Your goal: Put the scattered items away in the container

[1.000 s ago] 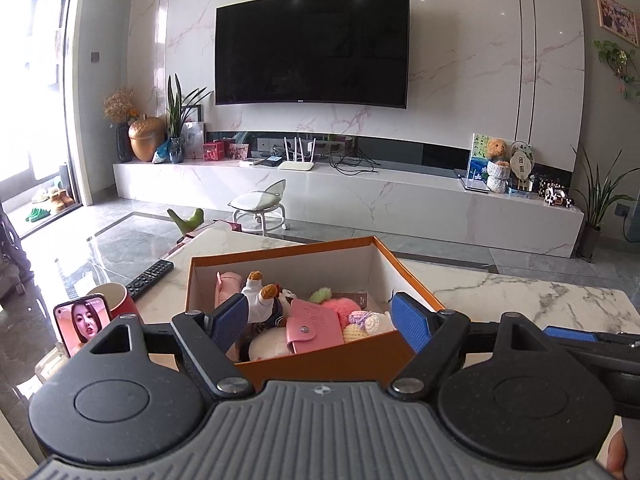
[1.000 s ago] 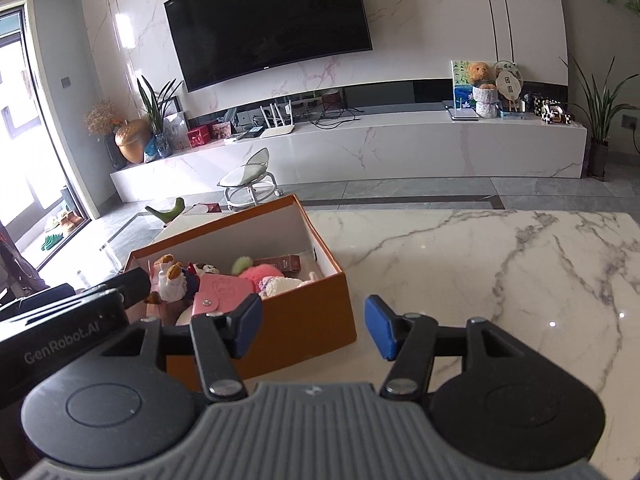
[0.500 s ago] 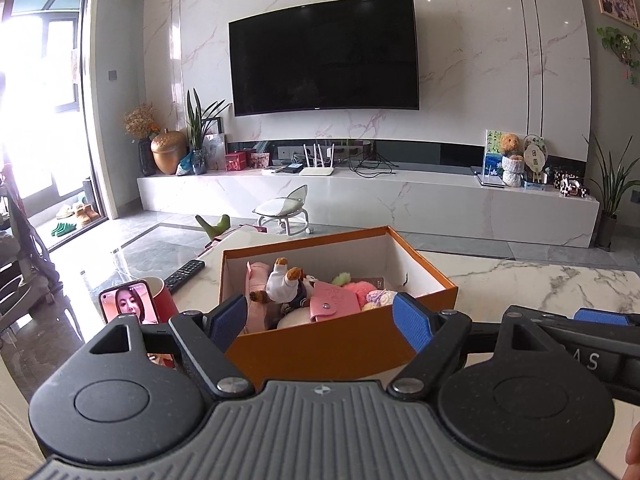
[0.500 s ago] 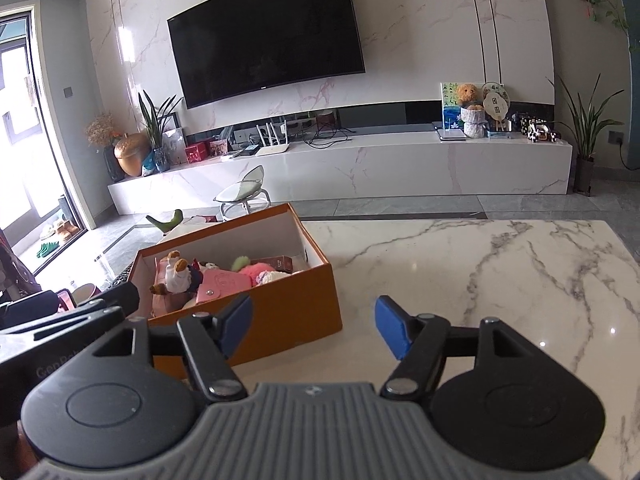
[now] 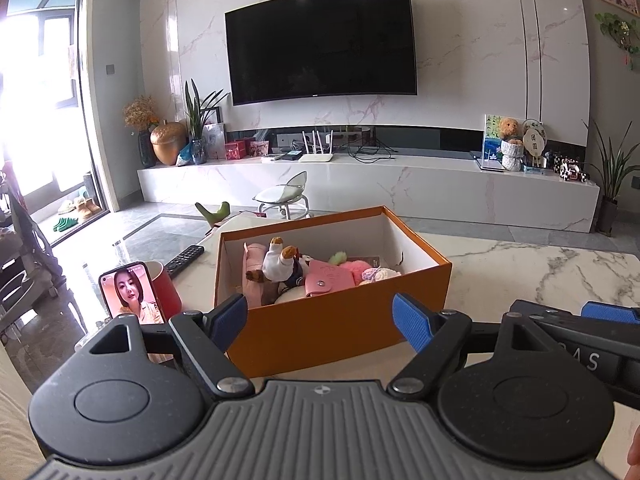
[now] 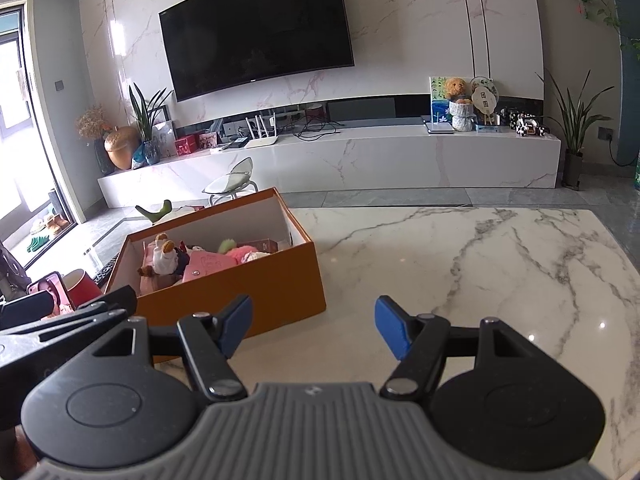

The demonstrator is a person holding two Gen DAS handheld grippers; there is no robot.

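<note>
Orange box (image 5: 340, 320) holds the toys (image 5: 280, 266); both grippers, left (image 5: 320, 320) and right (image 6: 312, 326), have backed away from it, spread and empty; tidying looks finished.

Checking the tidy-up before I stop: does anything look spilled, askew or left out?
Nothing stands out. The orange box sits flat on the marble table, toys inside; no loose toys show on the table. Both grippers, left and right, are open and empty.
</note>
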